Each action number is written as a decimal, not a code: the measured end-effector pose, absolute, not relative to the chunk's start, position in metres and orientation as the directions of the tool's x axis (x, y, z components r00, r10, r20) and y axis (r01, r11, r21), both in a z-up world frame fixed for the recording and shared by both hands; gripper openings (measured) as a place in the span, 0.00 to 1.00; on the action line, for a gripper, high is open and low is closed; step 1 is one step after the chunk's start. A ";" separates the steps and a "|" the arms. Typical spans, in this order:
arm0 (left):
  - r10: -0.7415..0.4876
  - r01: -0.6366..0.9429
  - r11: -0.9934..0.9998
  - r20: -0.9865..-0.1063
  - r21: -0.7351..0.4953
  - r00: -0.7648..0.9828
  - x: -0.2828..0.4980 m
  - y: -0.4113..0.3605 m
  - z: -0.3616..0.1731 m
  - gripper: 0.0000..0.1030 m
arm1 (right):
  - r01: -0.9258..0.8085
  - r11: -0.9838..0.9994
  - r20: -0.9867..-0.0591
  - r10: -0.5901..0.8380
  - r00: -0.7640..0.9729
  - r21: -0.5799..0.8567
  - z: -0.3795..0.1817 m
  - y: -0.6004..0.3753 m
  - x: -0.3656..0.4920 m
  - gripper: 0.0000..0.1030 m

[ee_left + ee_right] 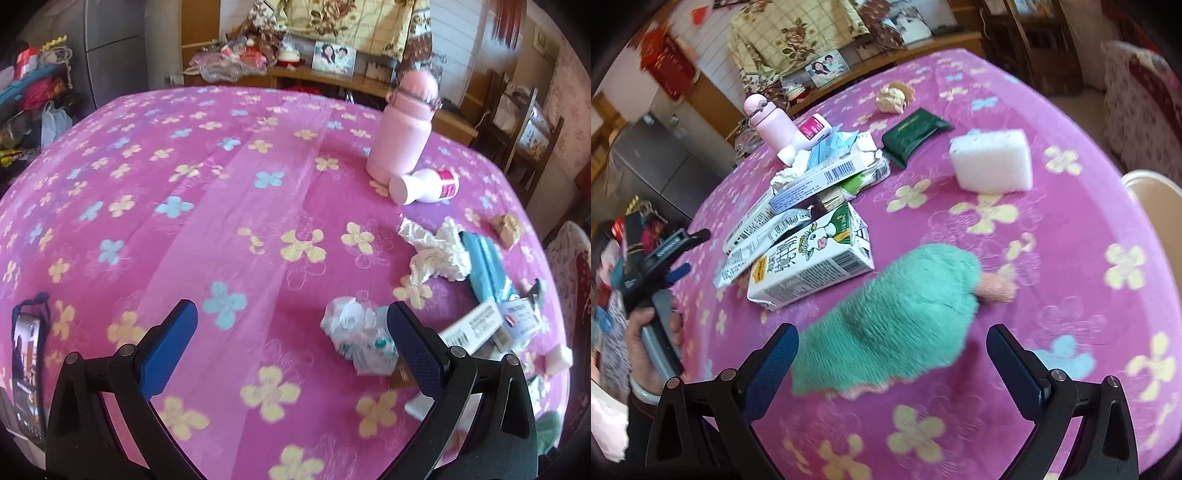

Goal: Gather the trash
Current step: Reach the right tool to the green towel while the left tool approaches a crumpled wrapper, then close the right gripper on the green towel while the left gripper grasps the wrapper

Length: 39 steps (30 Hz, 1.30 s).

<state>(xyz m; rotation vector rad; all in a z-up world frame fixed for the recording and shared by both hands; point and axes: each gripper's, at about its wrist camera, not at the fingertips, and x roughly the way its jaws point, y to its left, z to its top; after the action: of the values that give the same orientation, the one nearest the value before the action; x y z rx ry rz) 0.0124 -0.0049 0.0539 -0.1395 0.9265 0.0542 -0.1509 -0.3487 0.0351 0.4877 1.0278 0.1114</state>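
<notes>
You are at the reach: your left gripper hangs wide open and empty, the crumpled wrapper on the table at its two o'clock, so swing right and close; right gripper also gapes empty.

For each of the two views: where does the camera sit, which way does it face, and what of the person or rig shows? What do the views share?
Left wrist: on the left gripper, facing across the pink cloth toward a crumpled wrapper, tissue and pink bottle; only its own open blue fingers show.
Right wrist: on the right gripper, open above a green knit piece, facing the milk carton and sponge; the left hand holding its gripper shows at the left edge.
Shared: bottle, tissue, cloth, boxes.
</notes>
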 end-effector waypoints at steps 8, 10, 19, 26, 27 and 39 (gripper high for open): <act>-0.032 -0.106 0.989 -0.851 -0.102 0.525 0.027 -0.013 0.026 0.73 | 0.117 0.894 -0.785 0.308 0.537 0.432 0.033 -0.338 -0.141 0.77; -0.044 -0.107 0.988 -0.862 -0.113 0.506 0.029 -0.014 0.018 0.59 | 0.115 0.894 -0.783 0.311 0.539 0.434 0.032 -0.338 -0.138 0.68; -0.149 -0.175 0.947 -0.854 -0.268 0.499 0.018 0.012 0.018 0.07 | 0.079 0.896 -0.762 0.321 0.562 0.437 0.035 -0.340 -0.140 0.49; -0.152 -0.160 0.944 -0.810 -0.289 0.567 -0.010 0.027 0.051 0.07 | 0.013 0.910 -0.734 0.325 0.597 0.414 0.053 -0.330 -0.149 0.47; -0.158 -0.154 0.943 -0.802 -0.296 0.576 -0.014 0.028 0.057 0.07 | 0.003 0.911 -0.727 0.328 0.603 0.413 0.057 -0.329 -0.150 0.46; -0.229 -0.064 0.940 -0.761 -0.334 0.607 -0.049 0.018 0.094 0.07 | -0.031 0.922 -0.690 0.311 0.654 0.386 0.081 -0.330 -0.167 0.46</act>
<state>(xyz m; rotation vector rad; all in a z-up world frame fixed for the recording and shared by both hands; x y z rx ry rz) -0.0490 0.0178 0.0940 -0.3459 0.9190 -0.0977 -0.1674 -0.3296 0.0809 0.3586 0.8400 0.1982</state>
